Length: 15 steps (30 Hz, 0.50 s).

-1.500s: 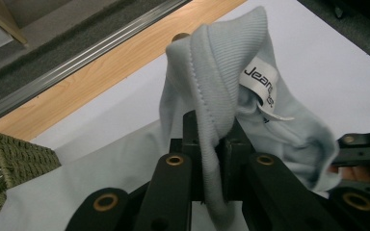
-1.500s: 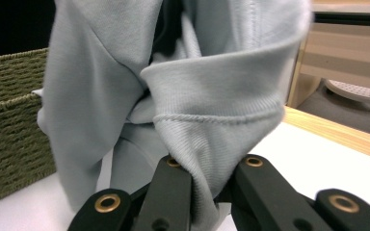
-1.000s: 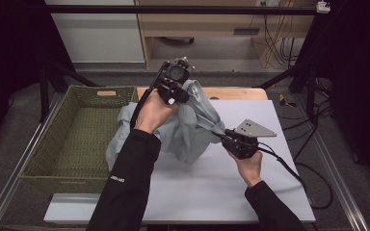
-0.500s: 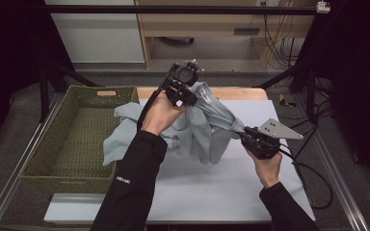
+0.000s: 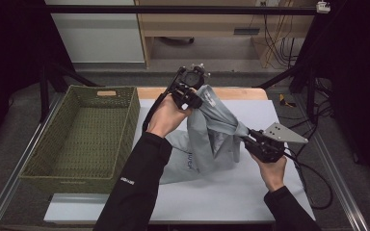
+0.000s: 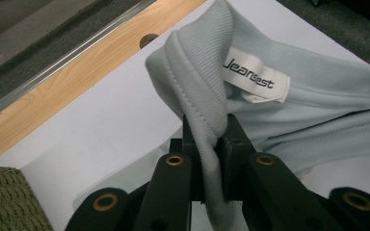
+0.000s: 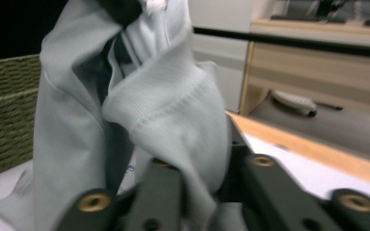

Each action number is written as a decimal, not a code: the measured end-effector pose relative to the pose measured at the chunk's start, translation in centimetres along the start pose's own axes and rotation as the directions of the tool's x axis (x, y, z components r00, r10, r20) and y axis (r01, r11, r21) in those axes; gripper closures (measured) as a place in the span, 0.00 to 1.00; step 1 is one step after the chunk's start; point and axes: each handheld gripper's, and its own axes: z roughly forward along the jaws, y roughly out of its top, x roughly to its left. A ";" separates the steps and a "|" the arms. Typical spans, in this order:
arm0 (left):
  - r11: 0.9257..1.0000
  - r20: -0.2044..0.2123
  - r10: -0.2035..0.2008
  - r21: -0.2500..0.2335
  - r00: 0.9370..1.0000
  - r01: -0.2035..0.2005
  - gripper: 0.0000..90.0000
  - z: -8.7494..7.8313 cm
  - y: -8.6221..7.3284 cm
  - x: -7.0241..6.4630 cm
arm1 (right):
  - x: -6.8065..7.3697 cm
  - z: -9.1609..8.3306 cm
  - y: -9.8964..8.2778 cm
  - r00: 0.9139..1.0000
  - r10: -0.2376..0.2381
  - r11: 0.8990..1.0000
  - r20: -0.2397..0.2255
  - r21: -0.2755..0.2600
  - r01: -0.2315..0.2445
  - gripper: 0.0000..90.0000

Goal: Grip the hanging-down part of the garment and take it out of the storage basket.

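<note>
Now your left gripper (image 5: 194, 97) pinches the pale blue ribbed-collar sweatshirt (image 5: 211, 139) high above the table's middle; your right gripper (image 5: 250, 140), jaws just easing wider, grasps its bunched fold.

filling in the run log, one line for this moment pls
left tongs: shut on sweatshirt collar | right tongs: jaws just opening, ribbed hem between | basket: empty

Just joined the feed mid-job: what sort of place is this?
Likely a lab or recording workstation, not a home: a metal-framed table with a white mat, cables trailing behind, and a woven basket beside the pale blue garment.
</note>
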 end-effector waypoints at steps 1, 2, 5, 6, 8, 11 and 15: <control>1.000 0.000 0.000 0.000 1.000 0.000 0.92 0.0 0.0 0.0 | 0.0 0.0 0.0 1.000 0.000 1.000 0.000 0.000 0.000 0.83; 1.000 0.002 0.001 -0.007 1.000 -0.001 0.92 0.2 -0.2 -0.1 | 0.1 0.1 -0.7 1.000 0.004 1.000 -0.017 -0.001 -0.004 0.62; 1.000 0.005 0.008 -0.005 1.000 -0.008 0.92 0.4 -0.4 -0.1 | 0.4 0.1 -1.3 1.000 -0.020 1.000 0.000 -0.014 0.020 0.43; 1.000 0.016 0.013 -0.002 1.000 -0.013 0.92 0.7 -0.7 -0.1 | 0.7 -0.1 -1.7 0.999 -0.036 0.999 0.015 -0.025 0.036 0.26; 1.000 0.021 0.015 -0.001 1.000 -0.015 0.92 0.9 -0.8 -0.1 | 0.7 -0.2 -1.8 0.999 -0.030 0.999 0.019 -0.018 0.031 0.22; 1.000 0.018 0.018 -0.003 1.000 -0.018 0.92 1.4 -1.2 -0.1 | 0.7 -0.7 -2.1 1.000 0.015 0.999 0.018 -0.031 -0.014 0.07; 1.000 0.012 0.010 0.001 1.000 -0.010 0.92 2.1 -1.8 0.2 | 0.5 -1.4 -2.4 0.999 0.048 0.998 0.021 -0.046 -0.047 0.01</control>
